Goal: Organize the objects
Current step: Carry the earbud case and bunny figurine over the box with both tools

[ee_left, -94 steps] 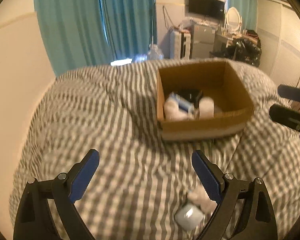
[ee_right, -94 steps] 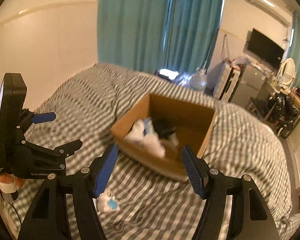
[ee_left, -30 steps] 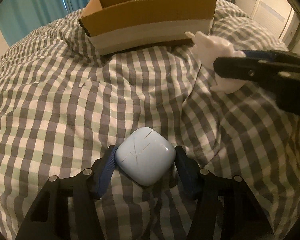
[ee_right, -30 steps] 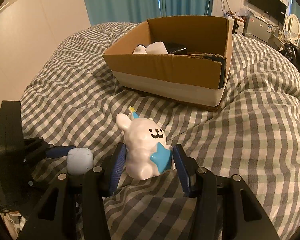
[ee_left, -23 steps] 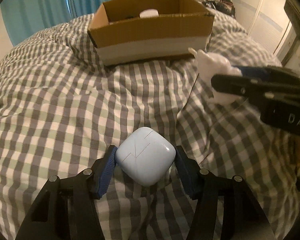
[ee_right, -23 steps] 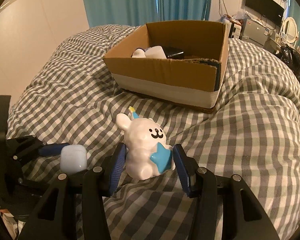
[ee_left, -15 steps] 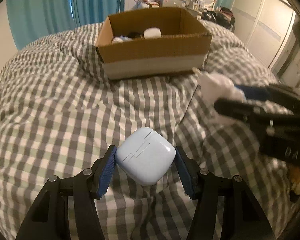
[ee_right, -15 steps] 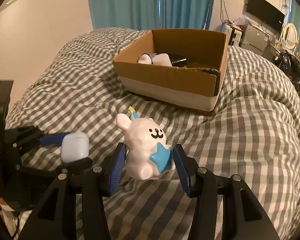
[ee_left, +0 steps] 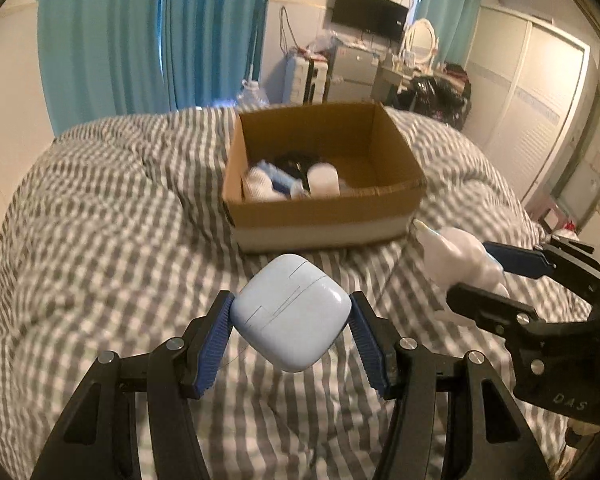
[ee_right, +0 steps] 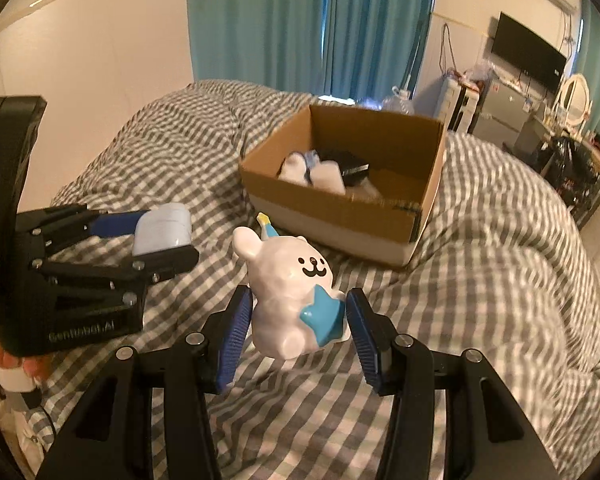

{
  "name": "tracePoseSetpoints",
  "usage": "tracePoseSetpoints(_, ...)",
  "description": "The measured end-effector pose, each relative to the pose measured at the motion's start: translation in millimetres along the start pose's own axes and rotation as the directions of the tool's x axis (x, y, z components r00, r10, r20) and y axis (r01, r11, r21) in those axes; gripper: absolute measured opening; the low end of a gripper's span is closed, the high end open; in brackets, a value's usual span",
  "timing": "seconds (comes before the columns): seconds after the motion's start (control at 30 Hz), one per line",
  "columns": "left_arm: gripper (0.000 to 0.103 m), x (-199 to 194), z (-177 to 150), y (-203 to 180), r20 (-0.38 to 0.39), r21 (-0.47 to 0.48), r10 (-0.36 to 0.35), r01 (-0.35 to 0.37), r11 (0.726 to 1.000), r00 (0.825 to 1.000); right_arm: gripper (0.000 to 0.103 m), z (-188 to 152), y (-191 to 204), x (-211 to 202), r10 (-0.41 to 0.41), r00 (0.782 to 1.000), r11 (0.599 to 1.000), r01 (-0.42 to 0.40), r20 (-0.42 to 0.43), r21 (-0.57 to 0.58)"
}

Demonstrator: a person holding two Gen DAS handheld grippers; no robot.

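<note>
Both items are held clear of the bed [ee_left: 100, 220], lifted for transfer. Left claw [ee_left: 291, 322] is clamped on the pale blue earbud case [ee_left: 291, 312], pinched across its sides. Right claw [ee_right: 298, 322] is clamped on the white bear figurine [ee_right: 292, 288] at its lower body, kept upright, face forward. The cardboard box [ee_left: 328, 216] sits ahead toward the bed's far edge, already holding several items; likely the drop target.

Bedroom setting: a gray-and-white checked duvet [ee_left: 100, 208] covers the bed, teal curtains [ee_left: 148, 36] hang behind it, cream walls [ee_right: 100, 40] on the left. Far back, a wall-mounted TV [ee_left: 370, 14], a round mirror [ee_left: 420, 36], cluttered cabinets [ee_left: 350, 72] and white wardrobe doors [ee_left: 540, 100].
</note>
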State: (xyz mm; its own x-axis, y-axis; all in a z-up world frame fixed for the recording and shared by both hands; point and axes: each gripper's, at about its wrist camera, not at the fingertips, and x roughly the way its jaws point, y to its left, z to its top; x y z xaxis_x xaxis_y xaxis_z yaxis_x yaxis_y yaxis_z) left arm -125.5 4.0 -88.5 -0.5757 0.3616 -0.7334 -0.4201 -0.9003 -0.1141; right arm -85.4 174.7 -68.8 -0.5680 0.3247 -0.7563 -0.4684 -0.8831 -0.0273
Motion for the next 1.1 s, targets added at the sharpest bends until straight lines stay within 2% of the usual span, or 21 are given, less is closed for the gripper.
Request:
tracePoseSetpoints(0.33, 0.06, 4, 63, 4, 0.081, 0.04, 0.004, -0.007, 0.999, 0.997, 0.048, 52, -16, -6, -0.057, 0.996, 0.998, 0.059, 0.069, -0.035)
tracePoseSetpoints(0.47, 0.059, 12, 99, 6, 0.121, 0.051, -0.002, -0.004, 0.999, 0.993, 0.048, 79, -31, -4, -0.08, 0.991, 0.996, 0.083, 0.106, -0.02)
tracePoseSetpoints(0.73, 0.06, 48, 166, 18, 0.135, 0.052, 0.001, -0.008, 0.999, 0.991, 0.048, 138, -70, 15, -0.107, 0.979, 0.993, 0.099, 0.171, 0.059)
tracePoseSetpoints(0.93, 0.06, 96, 198, 12, 0.123, 0.081, -0.001, -0.009, 0.997, 0.992, 0.048, 166, -89, 56, -0.103, 0.985, 0.992, 0.092, 0.139, 0.083)
tracePoseSetpoints(1.1, 0.06, 143, 198, 10, 0.061, 0.103, -0.007, 0.001, 0.995, 0.998, 0.048, 164, -97, 100, -0.088, 0.993, 0.993, 0.082, 0.074, 0.088)
